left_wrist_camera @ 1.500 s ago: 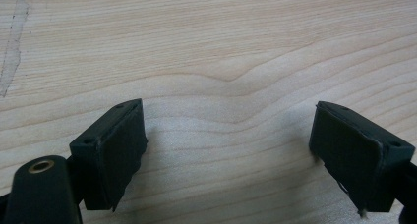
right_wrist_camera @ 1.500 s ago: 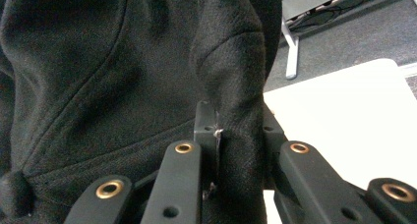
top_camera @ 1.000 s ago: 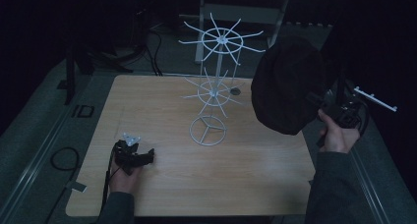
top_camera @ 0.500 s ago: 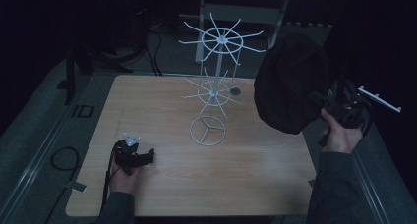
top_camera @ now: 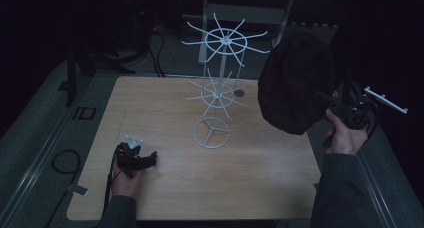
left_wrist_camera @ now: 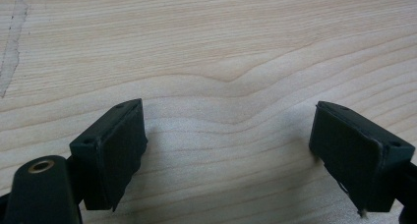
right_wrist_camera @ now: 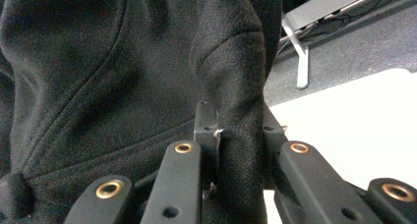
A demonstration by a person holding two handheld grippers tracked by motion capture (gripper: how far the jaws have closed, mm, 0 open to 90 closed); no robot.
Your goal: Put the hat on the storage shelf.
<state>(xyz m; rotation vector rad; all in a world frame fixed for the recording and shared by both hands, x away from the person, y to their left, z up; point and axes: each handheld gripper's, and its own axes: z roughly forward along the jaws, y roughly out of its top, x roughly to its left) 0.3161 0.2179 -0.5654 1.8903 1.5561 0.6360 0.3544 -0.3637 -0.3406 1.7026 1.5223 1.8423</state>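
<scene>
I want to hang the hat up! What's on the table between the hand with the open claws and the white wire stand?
Nothing: in the high view, only bare wooden table lies between the left gripper and the stand.

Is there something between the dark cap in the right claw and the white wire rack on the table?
Nothing visible is. The cap, pinched in the right claw, hangs over the table's right edge beside the rack, with only air between them. The left claw rests far off at the near left.
</scene>
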